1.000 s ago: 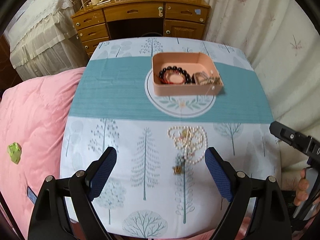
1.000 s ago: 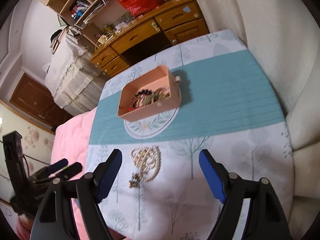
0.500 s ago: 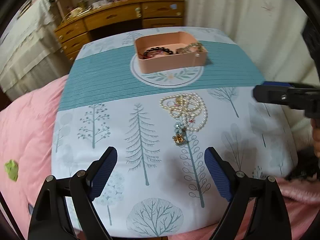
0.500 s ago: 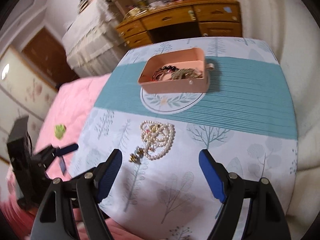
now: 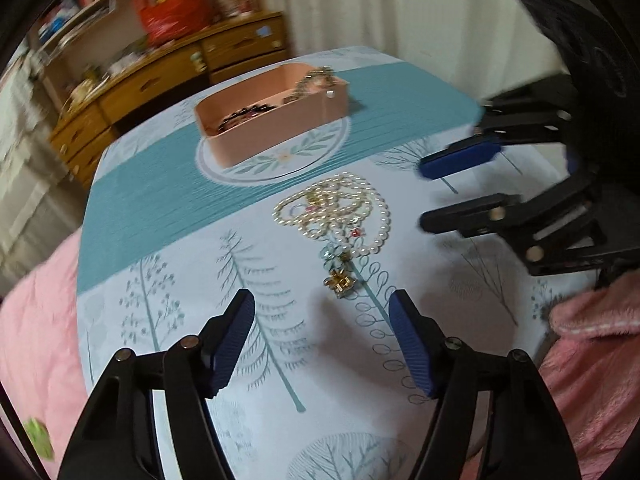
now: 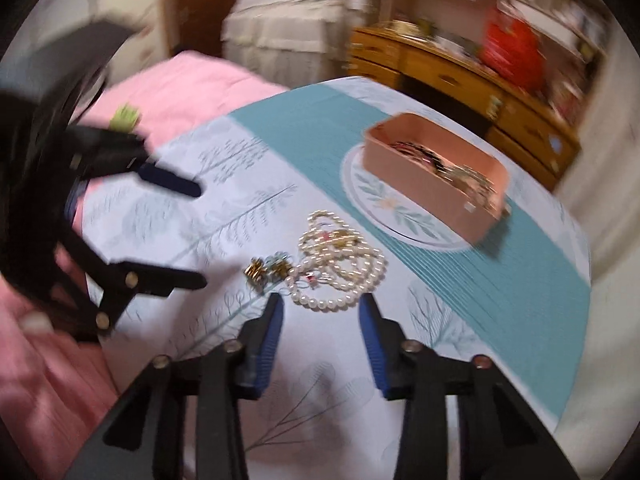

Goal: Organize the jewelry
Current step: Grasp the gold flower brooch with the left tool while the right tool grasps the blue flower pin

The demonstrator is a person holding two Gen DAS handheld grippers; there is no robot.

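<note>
A tangled pearl necklace (image 5: 336, 216) (image 6: 340, 264) with a gold charm (image 5: 340, 282) (image 6: 258, 270) lies on the tree-print tablecloth. Behind it a pink box (image 5: 272, 120) (image 6: 432, 184) holds bead bracelets and chains. My left gripper (image 5: 322, 304) (image 6: 200, 236) hovers just short of the charm; its jaws are closing with nothing between them. My right gripper (image 6: 321, 302) (image 5: 424, 196) comes in from the pile's right side. Its jaws are closing, and the nearest pearl strand lies between the tips with no pad pressing on it.
The tablecloth (image 5: 160, 200) has a teal band across the middle and falls away at its edges. A pink quilt (image 6: 180, 92) with a green scrap (image 6: 126, 116) lies to the left. A wooden desk (image 5: 160, 76) with a red bag (image 5: 172, 12) stands behind. Pale curtains (image 5: 400, 8) hang on the right.
Both grippers have dropped toward the table and rolled, and both jaws have narrowed, the right far more. The right gripper has swung in beside the pearls. The jewelry has not moved.
</note>
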